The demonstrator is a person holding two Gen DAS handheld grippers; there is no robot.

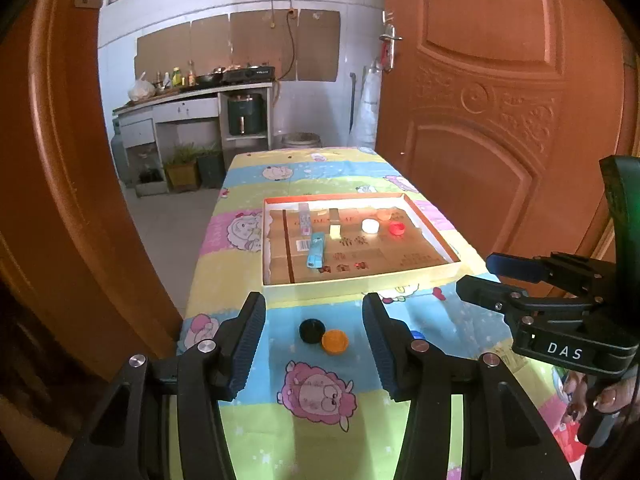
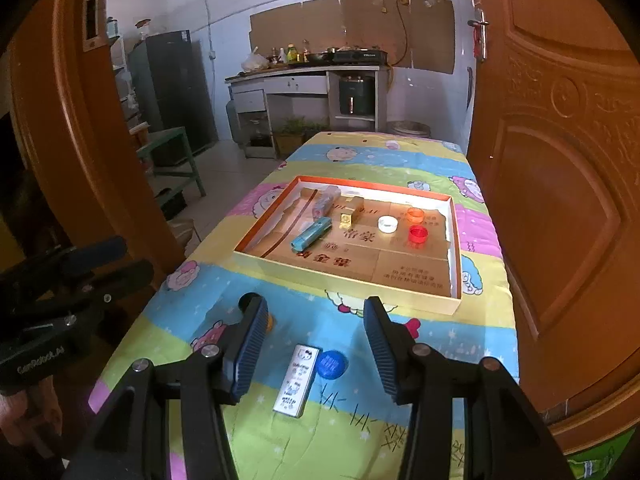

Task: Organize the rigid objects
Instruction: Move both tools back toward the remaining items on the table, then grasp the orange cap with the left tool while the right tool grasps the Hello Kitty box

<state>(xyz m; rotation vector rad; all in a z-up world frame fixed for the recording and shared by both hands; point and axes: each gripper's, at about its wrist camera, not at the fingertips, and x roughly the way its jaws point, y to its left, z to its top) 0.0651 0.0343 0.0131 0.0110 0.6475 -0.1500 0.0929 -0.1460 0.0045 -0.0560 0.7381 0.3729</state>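
Both grippers hang over the near end of a table draped in a bright cartoon-sheep cloth [image 1: 320, 432], and neither grips anything. The left gripper [image 1: 314, 344] has its jaws spread wide, nothing between the pads; framed in the gap, down on the cloth, sit a round black cap [image 1: 312, 330] and a round orange cap [image 1: 335, 341], touching each other. The right gripper [image 2: 316, 344] is just as wide apart and just as empty, and in its gap lie a white rectangular cartoon-printed case [image 2: 297, 380] and a round blue cap [image 2: 331, 364], side by side on the cloth. Beyond them, mid-table, is the shallow cardboard box with white walls and an orange rim [image 2: 456, 248]. Inside it: a light blue oblong case [image 2: 311, 235] lying at a slant, a clear printed oblong case [image 2: 325, 202] behind it, a small gold block [image 2: 346, 219], a white round cap [image 2: 387, 224], a clear orange round cap [image 2: 415, 215] and a red round cap [image 2: 418, 235], the three caps clustered toward the right side. In the left wrist view the right gripper shows at the right edge, held in a hand [image 1: 588, 400].
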